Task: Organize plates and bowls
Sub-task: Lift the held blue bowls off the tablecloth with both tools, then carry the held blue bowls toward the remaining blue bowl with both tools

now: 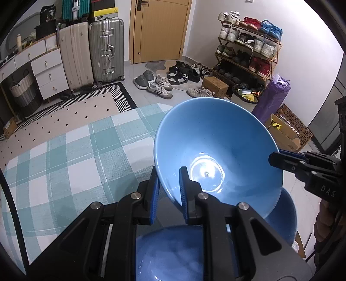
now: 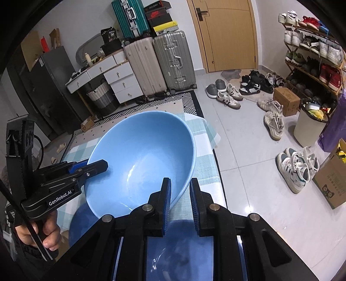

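A teal-and-white checked tablecloth (image 1: 71, 155) covers the table, its far right corner hanging over a grey tiled floor (image 2: 248, 173). Beyond the table's far edge lies a beige rug with a black-and-white striped border (image 1: 71, 112). Against the back wall stand a beige hard-shell suitcase (image 1: 74, 56) and a silver ribbed suitcase (image 1: 107, 49), side by side, with a teal suitcase (image 2: 129, 18) stacked above. Left of them is a white drawer unit (image 1: 50, 73). A closed wooden door (image 1: 160, 30) stands further right. Loose sneakers (image 1: 161, 85) are scattered before a wooden shoe rack (image 1: 246, 51). A rolled purple mat (image 1: 271, 97) leans beside cardboard boxes (image 1: 287, 131).
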Available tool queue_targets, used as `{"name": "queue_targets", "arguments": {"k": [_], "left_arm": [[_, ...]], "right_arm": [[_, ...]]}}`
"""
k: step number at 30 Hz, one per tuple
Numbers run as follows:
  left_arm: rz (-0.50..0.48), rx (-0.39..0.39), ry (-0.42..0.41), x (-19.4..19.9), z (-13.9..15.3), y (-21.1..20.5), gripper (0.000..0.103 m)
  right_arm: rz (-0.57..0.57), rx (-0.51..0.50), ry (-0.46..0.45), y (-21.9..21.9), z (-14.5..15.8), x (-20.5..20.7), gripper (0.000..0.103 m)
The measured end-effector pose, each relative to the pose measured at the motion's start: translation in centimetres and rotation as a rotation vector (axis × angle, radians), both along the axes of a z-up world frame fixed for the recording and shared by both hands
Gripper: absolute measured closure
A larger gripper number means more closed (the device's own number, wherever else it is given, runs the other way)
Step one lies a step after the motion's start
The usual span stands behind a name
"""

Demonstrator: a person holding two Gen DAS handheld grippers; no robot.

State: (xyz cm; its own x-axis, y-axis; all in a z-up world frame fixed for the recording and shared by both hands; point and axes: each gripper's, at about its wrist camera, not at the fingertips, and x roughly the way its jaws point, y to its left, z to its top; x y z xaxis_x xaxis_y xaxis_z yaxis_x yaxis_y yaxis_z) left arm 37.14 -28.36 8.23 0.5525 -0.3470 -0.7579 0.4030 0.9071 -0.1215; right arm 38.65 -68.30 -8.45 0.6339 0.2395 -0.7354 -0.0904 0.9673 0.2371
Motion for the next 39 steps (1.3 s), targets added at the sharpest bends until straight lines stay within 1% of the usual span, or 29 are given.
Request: {"name": "queue_targets", "arguments": {"k": [7,16,23,34,39], "left_arm": [[0.003,-0.005,-0.032,-3.1,3.1,0.5,0.088],[0.008,-0.022,-0.051,-7.3,6.1,1.3,0.088],[0.015,-0.028,-0.071,-11.6,8.5,2.1,0.088],[0.060,-0.018,-0.081,-16.8,10.2,4.0,0.088],[0.079,0.005,-0.090,-19.3,11.0,5.1,0.088]], "right_arm": [[0.006,-0.004,-0.027,0.6,2.0,-2.3,0.085],[0.019,-0.012,-0.055,1.4,4.4,-5.8,0.085],[0.034,-0.022,-0.075,2.4,6.3,-8.4,0.085],[0.094,-0.001,-0.090,4.0,7.0,-11.2,0.085],[0.117,0.010,-0.095,4.8,6.8,-11.9,0.085]]}}
